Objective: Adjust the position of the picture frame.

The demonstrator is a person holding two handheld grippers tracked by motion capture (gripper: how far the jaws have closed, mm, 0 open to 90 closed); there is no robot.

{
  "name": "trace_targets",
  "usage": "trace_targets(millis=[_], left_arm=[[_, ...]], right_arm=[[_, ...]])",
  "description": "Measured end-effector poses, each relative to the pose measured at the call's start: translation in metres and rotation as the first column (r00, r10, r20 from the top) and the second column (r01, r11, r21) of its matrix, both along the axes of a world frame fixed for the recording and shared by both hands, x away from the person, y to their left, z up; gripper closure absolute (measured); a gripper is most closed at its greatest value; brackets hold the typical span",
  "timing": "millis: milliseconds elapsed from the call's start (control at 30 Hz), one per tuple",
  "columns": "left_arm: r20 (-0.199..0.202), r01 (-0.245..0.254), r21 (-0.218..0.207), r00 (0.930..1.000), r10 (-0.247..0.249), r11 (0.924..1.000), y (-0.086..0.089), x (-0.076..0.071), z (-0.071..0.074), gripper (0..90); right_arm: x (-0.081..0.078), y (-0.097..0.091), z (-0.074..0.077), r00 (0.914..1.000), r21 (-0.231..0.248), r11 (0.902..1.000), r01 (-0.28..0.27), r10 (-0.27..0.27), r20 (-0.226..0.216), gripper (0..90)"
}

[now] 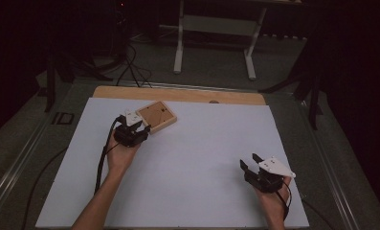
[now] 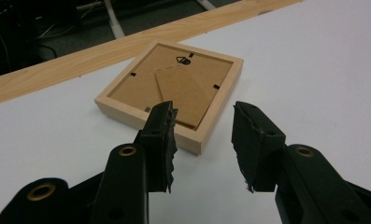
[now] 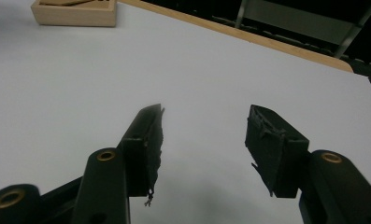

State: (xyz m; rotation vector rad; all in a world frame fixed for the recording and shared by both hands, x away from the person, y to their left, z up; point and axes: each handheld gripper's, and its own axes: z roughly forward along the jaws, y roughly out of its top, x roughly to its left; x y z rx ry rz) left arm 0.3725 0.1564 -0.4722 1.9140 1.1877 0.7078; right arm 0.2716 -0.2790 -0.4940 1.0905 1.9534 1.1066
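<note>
Left tool (image 1: 140, 128): black body, white three-cornered plate on top, black cable trailing toward 7 o'clock. Right tool (image 1: 251, 162): same black build, white plate, thin black cable. Jaws black, ragged-edged pads, brass-ringed screw holes. Forearms bare, no sleeves.

- A desk (image 1: 187, 163) covered by a white sheet, with a bare wooden strip (image 1: 178, 94) along its far edge.
- A white metal stand (image 1: 216, 28) on the grey floor beyond.
- Black cables (image 1: 132, 67) lying on that floor, far left.
</note>
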Motion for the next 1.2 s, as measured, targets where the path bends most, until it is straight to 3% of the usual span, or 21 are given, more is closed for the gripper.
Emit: trace_targets(millis=[200,367,533,833,1000,1200], left_arm=[[-0.017,-0.022,0.005,0.9996,0.022,0.9997,-0.001,0.012,-0.005,57.9],[-0.013,-0.032,0.048,0.9994,0.033,0.9983,-0.007,0.021,-0.011,55.9],[-0.026,-0.035,0.045,0.9990,0.036,0.9984,-0.011,0.031,-0.015,55.9],[-0.052,-0.056,-0.013,0.9971,0.055,0.9984,-0.017,0.050,-0.026,53.8],[-0.068,-0.080,-0.002,0.9945,0.080,0.9968,-0.022,0.060,-0.034,50.7],[-0.083,-0.101,-0.021,0.9916,0.099,0.9947,-0.023,0.068,-0.039,49.6]], right_arm=[[0.000,0.000,0.000,1.0000,-0.001,1.0000,-0.001,0.001,0.001,45.7],[0.001,0.001,-0.001,1.0000,-0.005,1.0000,-0.005,0.005,0.000,45.7],[0.000,0.001,0.000,1.0000,-0.005,1.0000,-0.008,0.008,0.001,45.7],[-0.001,-0.002,0.000,1.0000,0.006,1.0000,-0.003,0.003,0.003,45.7],[-0.001,-0.002,0.000,1.0000,0.009,1.0000,0.000,0.000,0.002,45.7],[-0.002,-0.004,0.000,1.0000,0.015,0.9999,0.003,-0.003,0.003,45.7]])
